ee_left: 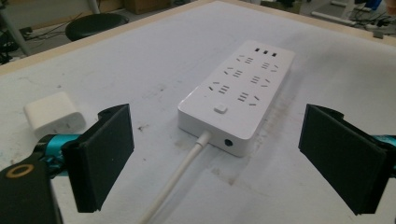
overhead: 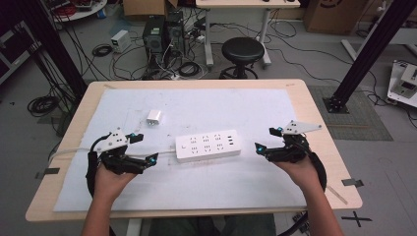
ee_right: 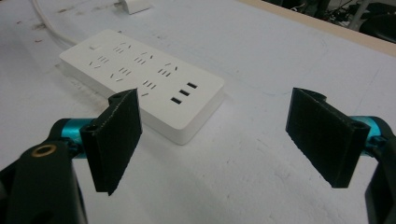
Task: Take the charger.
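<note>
The power strip (overhead: 208,145) lies flat on the mat (overhead: 246,105) near the table's (overhead: 314,113) centre, directly between my left gripper (overhead: 143,149) and my right gripper (overhead: 263,140), each well apart from its nearer end. Its cable (ee_left: 175,179) leaves the end facing my left gripper and runs along the mat toward that side. The charger (overhead: 154,117) sits on the mat behind the strip's left end, near it but not touching, and a stool (overhead: 242,51) stands on the floor beyond the table's far edge.
</note>
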A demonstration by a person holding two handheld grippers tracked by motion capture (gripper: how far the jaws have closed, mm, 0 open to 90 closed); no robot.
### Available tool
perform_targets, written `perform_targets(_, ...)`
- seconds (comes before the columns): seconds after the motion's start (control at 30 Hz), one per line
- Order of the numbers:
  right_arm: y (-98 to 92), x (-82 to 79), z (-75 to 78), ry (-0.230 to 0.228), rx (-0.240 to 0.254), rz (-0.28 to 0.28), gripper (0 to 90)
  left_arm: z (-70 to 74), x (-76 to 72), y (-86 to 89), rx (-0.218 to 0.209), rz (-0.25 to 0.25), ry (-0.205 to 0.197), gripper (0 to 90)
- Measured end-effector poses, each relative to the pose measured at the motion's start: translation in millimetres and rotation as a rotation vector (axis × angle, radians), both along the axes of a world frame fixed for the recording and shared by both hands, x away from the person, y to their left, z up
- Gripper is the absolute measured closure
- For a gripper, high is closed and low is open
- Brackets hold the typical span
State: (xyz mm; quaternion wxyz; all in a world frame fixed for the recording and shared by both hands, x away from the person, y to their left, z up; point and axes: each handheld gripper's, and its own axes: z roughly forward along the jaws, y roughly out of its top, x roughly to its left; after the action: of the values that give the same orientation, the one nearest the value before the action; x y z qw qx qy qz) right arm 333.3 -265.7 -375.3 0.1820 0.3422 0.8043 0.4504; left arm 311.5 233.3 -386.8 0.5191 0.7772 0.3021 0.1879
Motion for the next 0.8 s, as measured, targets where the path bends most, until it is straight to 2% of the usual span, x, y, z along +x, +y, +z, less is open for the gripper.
perform_targets(0.07,2.6,-1.9,-0.1,0.003,-0.003,0.000,18.6,0.0,0.0,0.0,0.000,0.000,0.000,10.3)
perform_targets(0.1,6.9,-5.7,0.1,-0.012,-0.010,-0.004,18.6,1.0,6.3,0.6,0.010,0.013,0.023,10.3)
perform_targets(0.23,14.0,-10.3,3.2,-0.026,-0.015,-0.009,18.6,3.6,15.4,1.3,0.024,0.048,0.048,10.3)
perform_targets(0.3,17.0,-12.3,5.2,-0.025,-0.026,-0.021,18.6,6.2,21.8,0.4,0.055,0.068,0.045,10.3)
perform_targets(0.4,19.4,-13.1,4.9,-0.027,-0.034,-0.020,18.6,8.0,32.6,0.0,0.056,0.095,0.043,10.3)
perform_targets(0.47,20.2,-12.3,3.6,-0.027,-0.042,-0.019,18.6,8.4,43.0,-0.1,0.062,0.128,0.049,10.3)
perform_targets(0.57,21.0,-11.7,2.3,-0.026,-0.050,-0.031,18.6,6.2,60.9,-1.6,0.093,0.164,0.071,10.3)
perform_targets(0.67,20.3,-12.3,1.2,-0.022,-0.047,-0.040,18.6,1.2,80.3,-2.6,0.116,0.239,0.119,10.3)
perform_targets(0.7,20.0,-11.9,0.9,-0.026,-0.049,-0.038,18.6,0.5,86.1,-3.3,0.131,0.255,0.134,10.3)
perform_targets(0.77,19.9,-11.5,0.5,-0.028,-0.052,-0.043,18.6,-0.4,96.5,-5.7,0.149,0.276,0.136,10.3)
perform_targets(0.8,20.1,-11.6,0.4,-0.025,-0.051,-0.049,18.6,-1.3,100.3,-5.9,0.142,0.280,0.142,10.3)
